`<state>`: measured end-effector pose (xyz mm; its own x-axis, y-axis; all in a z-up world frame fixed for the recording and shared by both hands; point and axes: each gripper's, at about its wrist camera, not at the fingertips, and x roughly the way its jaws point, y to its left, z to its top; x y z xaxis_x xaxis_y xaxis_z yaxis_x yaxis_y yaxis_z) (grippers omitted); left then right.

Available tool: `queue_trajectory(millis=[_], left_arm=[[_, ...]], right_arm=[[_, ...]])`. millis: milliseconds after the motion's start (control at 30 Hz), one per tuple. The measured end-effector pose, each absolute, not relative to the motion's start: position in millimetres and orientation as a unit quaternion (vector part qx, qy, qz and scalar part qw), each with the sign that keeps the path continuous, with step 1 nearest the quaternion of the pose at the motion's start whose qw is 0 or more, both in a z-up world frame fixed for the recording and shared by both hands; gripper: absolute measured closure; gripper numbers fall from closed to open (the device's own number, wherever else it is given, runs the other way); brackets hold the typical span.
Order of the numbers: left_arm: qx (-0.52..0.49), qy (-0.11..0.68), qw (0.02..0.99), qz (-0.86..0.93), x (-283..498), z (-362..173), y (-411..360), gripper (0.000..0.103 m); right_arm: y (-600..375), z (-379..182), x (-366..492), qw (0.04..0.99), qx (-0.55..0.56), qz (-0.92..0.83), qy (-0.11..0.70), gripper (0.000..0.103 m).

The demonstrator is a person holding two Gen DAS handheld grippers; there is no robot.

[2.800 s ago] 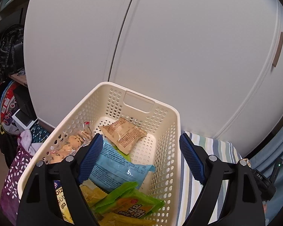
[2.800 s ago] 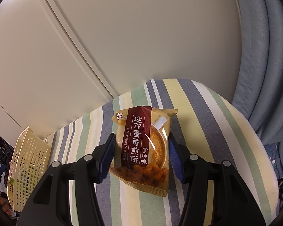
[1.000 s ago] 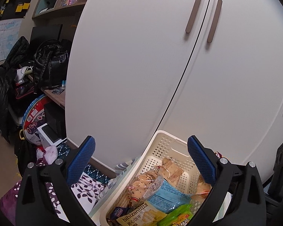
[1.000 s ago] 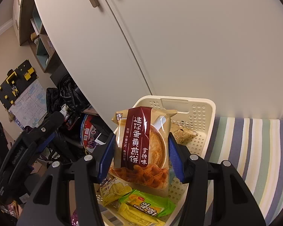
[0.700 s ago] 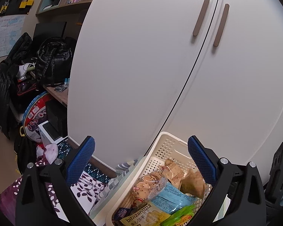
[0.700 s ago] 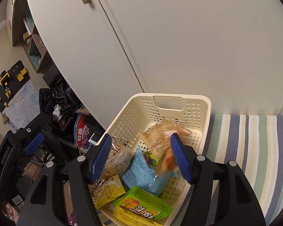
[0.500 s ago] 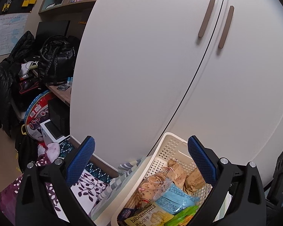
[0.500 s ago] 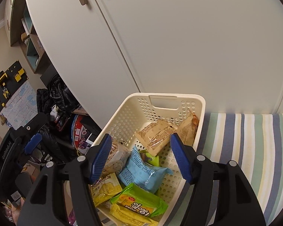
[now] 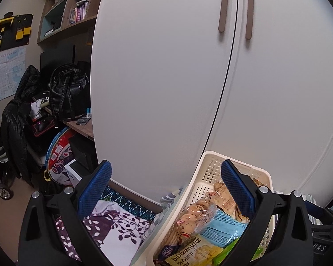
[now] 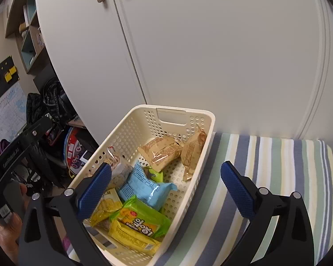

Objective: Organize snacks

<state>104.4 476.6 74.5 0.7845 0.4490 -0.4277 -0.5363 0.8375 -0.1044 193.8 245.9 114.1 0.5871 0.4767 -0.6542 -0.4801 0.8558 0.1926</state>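
Observation:
A cream perforated basket [image 10: 207, 119] stands on the striped surface and holds several snack packs. The brown pack [image 10: 194, 149] leans against the basket's right wall, beside a tan pack [image 10: 161, 149]. A light blue pack [image 10: 147, 186] and green and yellow packs [image 10: 142, 221] fill the near end. My right gripper [image 10: 165, 187] hangs open above the basket with nothing in it. My left gripper [image 9: 165, 185] is open too, raised at the basket's left side; the basket [image 9: 213, 166] shows under its right finger with a cookie bag [image 9: 195, 210] in it.
White cupboard doors [image 9: 166, 77] with brown handles rise right behind the basket. The striped cover [image 10: 277, 166] stretches to the right. Left of it lie a black backpack [image 9: 66, 93], a jacket and floor clutter. A hand [image 10: 6, 237] holds the left gripper's handle.
My right gripper opened and let go of the brown pack, which fell into the basket against its right wall. The right gripper then drew back a little; the left one tilted upward.

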Motion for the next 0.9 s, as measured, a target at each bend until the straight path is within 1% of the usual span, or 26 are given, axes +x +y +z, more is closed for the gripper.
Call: queue_trajectory(millis=[400, 700, 800, 900], left_arm=[[-0.064, 0.187, 0.946, 0.257, 103.4, 89.4, 454.3, 0.003], [-0.008, 0.175, 0.950, 0.258, 94.2, 105.4, 434.0, 0.003], [-0.003, 0.169, 0.950, 0.263, 90.1, 113.8, 430.0, 0.003], [0.017, 0.170, 0.950, 0.261, 83.5, 124.3, 417.8, 0.003]], right_arm=[[218.1, 132.1, 155.0, 0.908, -0.022, 0.229, 0.350, 0.005], [193.1, 137.9, 115.9, 0.924, -0.039, 0.182, 0.335, 0.005], [184.2, 151.1, 98.8, 0.936, -0.045, 0.162, 0.309, 0.005], [179.3, 171.9, 76.8, 0.954, -0.068, 0.139, 0.256, 0.005]])
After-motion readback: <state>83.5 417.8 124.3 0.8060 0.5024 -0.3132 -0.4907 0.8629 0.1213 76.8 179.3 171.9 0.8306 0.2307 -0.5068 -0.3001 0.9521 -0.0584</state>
